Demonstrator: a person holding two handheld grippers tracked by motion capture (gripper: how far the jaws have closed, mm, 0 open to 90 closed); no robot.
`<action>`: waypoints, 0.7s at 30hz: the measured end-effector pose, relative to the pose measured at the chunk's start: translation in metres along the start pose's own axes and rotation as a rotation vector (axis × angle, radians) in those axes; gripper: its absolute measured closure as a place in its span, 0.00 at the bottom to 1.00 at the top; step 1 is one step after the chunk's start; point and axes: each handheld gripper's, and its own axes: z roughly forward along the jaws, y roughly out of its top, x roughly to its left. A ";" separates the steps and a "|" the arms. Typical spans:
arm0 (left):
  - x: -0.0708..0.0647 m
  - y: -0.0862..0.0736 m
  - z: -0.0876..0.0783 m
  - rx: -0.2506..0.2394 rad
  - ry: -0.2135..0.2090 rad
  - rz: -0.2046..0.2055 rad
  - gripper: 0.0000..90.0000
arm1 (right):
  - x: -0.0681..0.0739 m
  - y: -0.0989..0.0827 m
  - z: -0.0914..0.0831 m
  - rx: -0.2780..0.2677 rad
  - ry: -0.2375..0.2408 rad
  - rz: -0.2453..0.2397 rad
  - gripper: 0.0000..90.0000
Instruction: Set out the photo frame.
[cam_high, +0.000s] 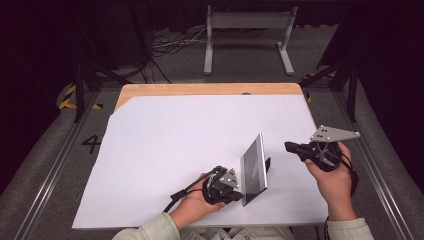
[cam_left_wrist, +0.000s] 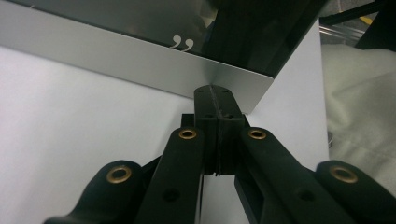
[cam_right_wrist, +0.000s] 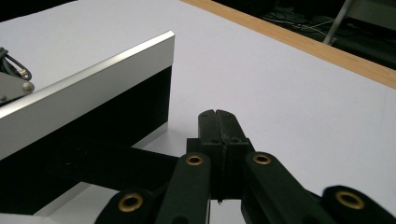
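1. Low and just right of centre in the high view, a flat panel (cam_high: 254, 169) with a dark glossy face and a silver border stood tilted on the white sheet (cam_high: 175, 145) that covered the table.
2. Behind the panel, toward the right of that view, a dark prop (cam_high: 268, 166) reached from its back down to the sheet; it also showed as a black bar low at the left of the right gripper view.
3. At the panel's lower left in the high view, the left gripper (cam_high: 239, 192) was held in the person's left hand (cam_high: 192, 205), jaws pressed together with nothing between them.
4. Through the left gripper view, those closed tips (cam_left_wrist: 215, 100) sat right at the silver border near the panel's (cam_left_wrist: 140, 63) lower corner; whether they touched it I could not tell.
5. Right of the panel in the high view, the right gripper (cam_high: 289, 146) was held in the right hand (cam_high: 334, 185), apart from the panel, jaws closed on nothing and pointing left.
6. Across the right gripper view, its shut tips (cam_right_wrist: 219, 122) hovered over bare sheet, with the panel's silver-edged corner (cam_right_wrist: 116, 70) at the upper left.
7. Along the far side of the high view, a strip of wooden table edge (cam_high: 210, 89) showed beyond the sheet.
8. Farther up the frame stood a grey metal stand (cam_high: 247, 30) on the floor, with loose cables (cam_high: 172, 45) to its left.
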 end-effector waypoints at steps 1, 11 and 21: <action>-0.001 0.001 0.001 0.003 -0.003 0.001 1.00 | 0.000 0.000 0.000 -0.001 -0.001 -0.001 1.00; -0.002 0.013 0.011 0.018 -0.030 0.014 1.00 | -0.002 0.000 -0.003 -0.017 -0.010 0.019 0.97; -0.004 0.022 0.020 0.014 -0.035 0.007 1.00 | -0.002 0.001 -0.001 -0.015 -0.007 0.011 0.97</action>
